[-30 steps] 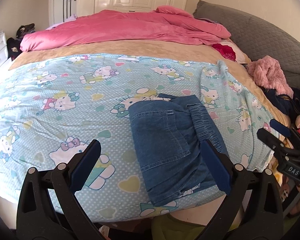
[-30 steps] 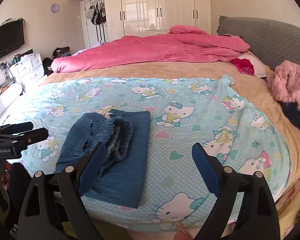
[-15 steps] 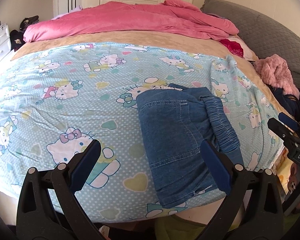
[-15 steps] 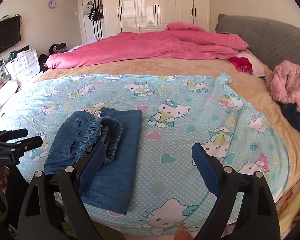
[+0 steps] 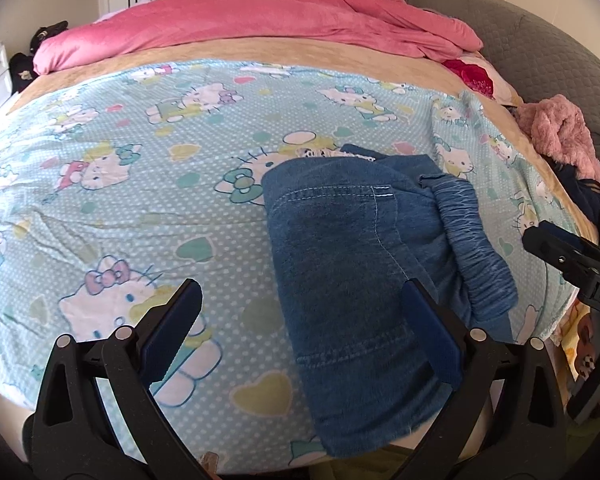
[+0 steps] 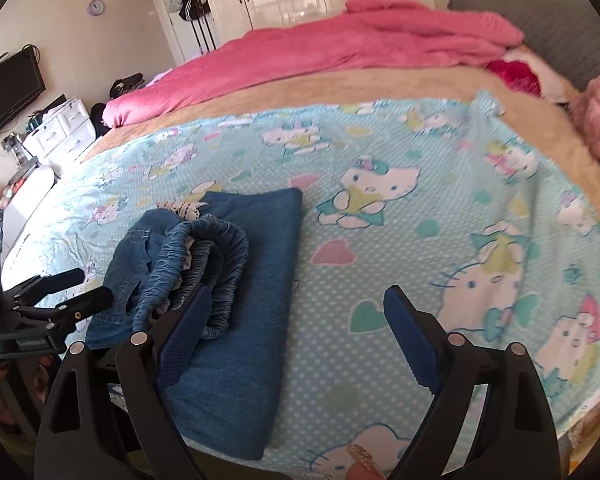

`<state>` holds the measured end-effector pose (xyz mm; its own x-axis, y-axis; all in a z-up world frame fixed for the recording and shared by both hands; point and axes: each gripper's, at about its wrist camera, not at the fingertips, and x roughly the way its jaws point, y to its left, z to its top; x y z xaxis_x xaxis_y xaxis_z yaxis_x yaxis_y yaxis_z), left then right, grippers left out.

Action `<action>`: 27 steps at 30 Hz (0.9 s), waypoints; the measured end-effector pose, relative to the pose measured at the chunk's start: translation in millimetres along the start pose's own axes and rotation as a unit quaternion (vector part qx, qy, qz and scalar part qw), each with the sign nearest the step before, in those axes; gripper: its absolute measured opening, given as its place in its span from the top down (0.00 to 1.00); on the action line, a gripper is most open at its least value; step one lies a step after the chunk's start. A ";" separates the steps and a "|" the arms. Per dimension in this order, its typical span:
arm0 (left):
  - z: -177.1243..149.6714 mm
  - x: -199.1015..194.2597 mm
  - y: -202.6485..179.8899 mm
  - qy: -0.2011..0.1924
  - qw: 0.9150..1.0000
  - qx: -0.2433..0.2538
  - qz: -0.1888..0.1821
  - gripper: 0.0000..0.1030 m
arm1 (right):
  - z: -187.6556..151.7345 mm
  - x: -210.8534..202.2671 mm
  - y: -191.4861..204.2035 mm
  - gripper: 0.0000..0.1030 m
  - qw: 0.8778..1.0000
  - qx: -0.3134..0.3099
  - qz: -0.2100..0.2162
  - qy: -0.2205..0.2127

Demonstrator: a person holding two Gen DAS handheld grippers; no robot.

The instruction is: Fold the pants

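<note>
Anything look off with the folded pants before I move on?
The elastic waistband is bunched and standing up open on the denim pants rather than lying flat, and lace trim pokes out at the far edge.

Folded pants (image 6: 236, 280) lie on the cartoon sheet (image 6: 420, 208), right gripper (image 6: 296, 332) jaws spread wide.
</note>
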<state>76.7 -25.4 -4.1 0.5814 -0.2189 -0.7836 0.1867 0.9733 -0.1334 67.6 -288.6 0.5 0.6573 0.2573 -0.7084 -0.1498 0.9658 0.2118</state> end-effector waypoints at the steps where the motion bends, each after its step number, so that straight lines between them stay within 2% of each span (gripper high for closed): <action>1: 0.9 2.9 -0.3 0.002 1.000 0.001 0.000 0.09 | 1.2 6.6 -1.0 0.16 1.000 0.001 0.002 0.008; 5: 4.5 15.5 0.4 0.011 1.000 0.001 -0.006 0.09 | 6.0 22.3 -0.9 0.16 1.000 0.000 0.014 0.025; 10: 9.4 27.0 1.0 0.017 1.000 0.001 -0.015 0.09 | 15.3 46.1 0.6 0.24 0.997 0.005 0.047 0.056; 13: 10.5 32.1 -0.9 0.020 1.000 0.005 -0.020 0.09 | 16.3 61.4 6.0 0.40 0.994 -0.007 0.066 0.081; 15: 10.9 35.5 -2.2 0.022 0.999 0.006 -0.026 0.09 | 14.9 68.4 9.7 0.40 0.992 -0.014 0.080 0.094; 23: 10.9 45.0 -11.0 0.033 0.998 0.021 -0.040 0.10 | 17.4 78.4 13.6 0.40 0.991 -0.033 0.091 0.096; 25: 11.5 46.5 -12.7 0.035 0.998 0.022 -0.049 0.17 | 18.4 81.9 11.2 0.41 0.990 -0.028 0.101 0.096; 27: 12.3 47.3 -13.5 0.038 0.997 0.019 -0.059 0.24 | 18.5 82.5 11.2 0.47 0.989 -0.032 0.108 0.094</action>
<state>111.4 -49.7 -31.9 0.4928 -0.3252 -0.8071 0.2807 0.9374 -0.2063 133.8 -257.2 -43.1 0.4564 0.4536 -0.7655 -0.3215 0.8862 0.3335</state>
